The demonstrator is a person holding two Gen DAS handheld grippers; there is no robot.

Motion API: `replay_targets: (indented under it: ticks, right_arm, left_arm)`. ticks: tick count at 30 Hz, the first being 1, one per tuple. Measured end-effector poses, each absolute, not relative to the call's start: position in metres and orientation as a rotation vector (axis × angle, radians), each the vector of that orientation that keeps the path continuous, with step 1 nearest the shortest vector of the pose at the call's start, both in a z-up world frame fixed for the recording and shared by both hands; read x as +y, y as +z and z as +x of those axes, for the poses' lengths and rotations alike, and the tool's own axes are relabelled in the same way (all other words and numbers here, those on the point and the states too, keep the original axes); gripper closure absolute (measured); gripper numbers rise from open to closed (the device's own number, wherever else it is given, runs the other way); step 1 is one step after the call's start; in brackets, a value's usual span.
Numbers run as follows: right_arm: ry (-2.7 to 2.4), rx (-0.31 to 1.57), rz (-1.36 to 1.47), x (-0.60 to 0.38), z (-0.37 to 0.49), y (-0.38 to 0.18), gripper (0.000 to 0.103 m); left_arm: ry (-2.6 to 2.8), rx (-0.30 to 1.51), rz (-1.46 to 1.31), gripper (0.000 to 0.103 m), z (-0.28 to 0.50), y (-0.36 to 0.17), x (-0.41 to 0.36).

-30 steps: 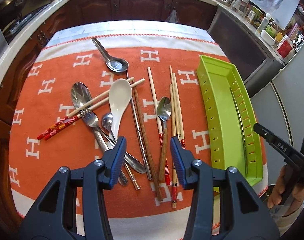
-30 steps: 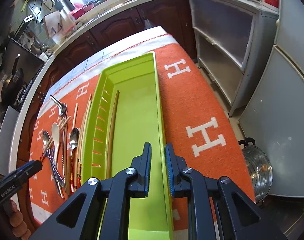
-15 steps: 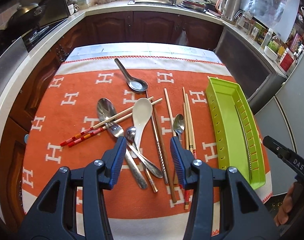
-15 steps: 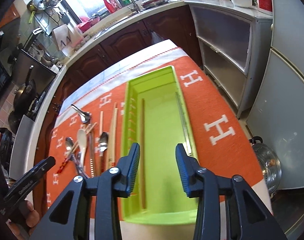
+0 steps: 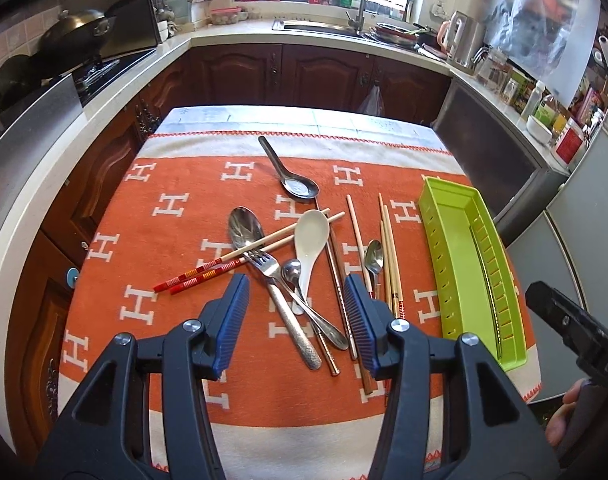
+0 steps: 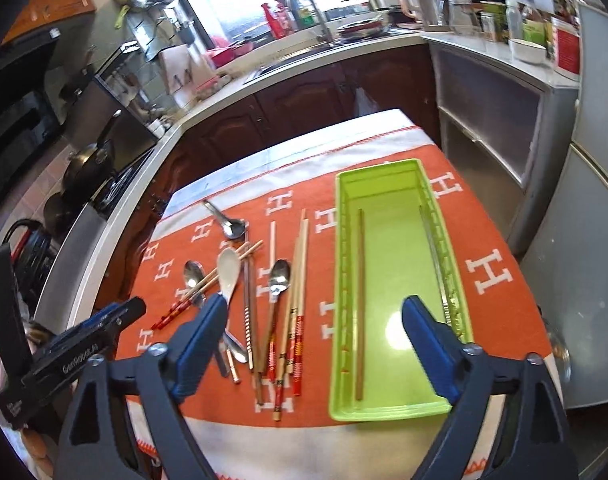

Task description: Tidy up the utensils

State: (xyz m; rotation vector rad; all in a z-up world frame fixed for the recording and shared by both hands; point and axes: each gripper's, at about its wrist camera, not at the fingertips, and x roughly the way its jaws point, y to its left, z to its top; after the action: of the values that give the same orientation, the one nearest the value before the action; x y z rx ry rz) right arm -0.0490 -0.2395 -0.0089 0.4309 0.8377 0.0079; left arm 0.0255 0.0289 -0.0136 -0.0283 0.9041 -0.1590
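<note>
Right tool (image 6: 314,338) above green tray (image 6: 388,411)

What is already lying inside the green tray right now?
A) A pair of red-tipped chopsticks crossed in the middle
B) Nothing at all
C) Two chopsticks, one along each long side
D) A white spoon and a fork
C: in the right wrist view the green tray holds a brown chopstick along its left wall and a metal chopstick along its right wall, while the white spoon and the fork lie on the cloth.

One green tray (image 6: 400,410), one fork (image 5: 263,266), one white spoon (image 5: 311,236), four metal spoons (image 5: 245,229).
</note>
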Motion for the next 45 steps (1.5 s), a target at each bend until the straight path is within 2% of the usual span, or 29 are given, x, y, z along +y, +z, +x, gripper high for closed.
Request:
replay_targets:
  ticks: [4,6,16,18,21,29,38,41,44,45]
  right_arm:
    - [0.058,0.819,0.435,-0.230,-0.050,-0.003,0.010]
    - [0.061,0.813,0.421,-0.226,-0.050,0.002,0.009]
    - [0.040,0.823,0.322,-0.213,-0.035,0.012,0.007]
    - [0.035,0.822,0.305,-0.211,-0.032,0.015,0.006]
    - [0.021,0.812,0.279,-0.208,-0.028,0.020,0.001]
    - [0.077,0.785,0.269,-0.198,-0.020,0.031,0.001]
    - [0.082,0.873,0.196,-0.181,0.008,0.003,0.001]
    - [0.088,0.893,0.176,-0.173,0.016,-0.010,0.002]
    - [0.107,0.927,0.168,-0.164,0.025,-0.027,0.016]
    - [0.116,0.947,0.170,-0.161,0.028,-0.033,0.024]
  left_arm:
    - [-0.157,0.898,-0.032,0.054,0.023,-0.010,0.033]
    - [-0.154,0.894,-0.039,0.047,0.023,-0.009,0.035]
    - [-0.137,0.864,-0.040,0.035,0.017,-0.001,0.046]
    - [-0.129,0.862,-0.035,0.029,0.016,0.001,0.047]
    - [-0.128,0.866,-0.028,0.028,0.017,0.004,0.050]
    - [-0.126,0.881,-0.018,0.027,0.023,0.000,0.057]
    - [-0.133,0.926,-0.029,0.028,0.039,-0.029,0.066]
    - [-0.144,0.950,-0.058,0.028,0.044,-0.043,0.074]
    - [-0.148,0.958,-0.065,0.033,0.048,-0.054,0.079]
    - [-0.150,0.960,-0.066,0.037,0.049,-0.056,0.080]
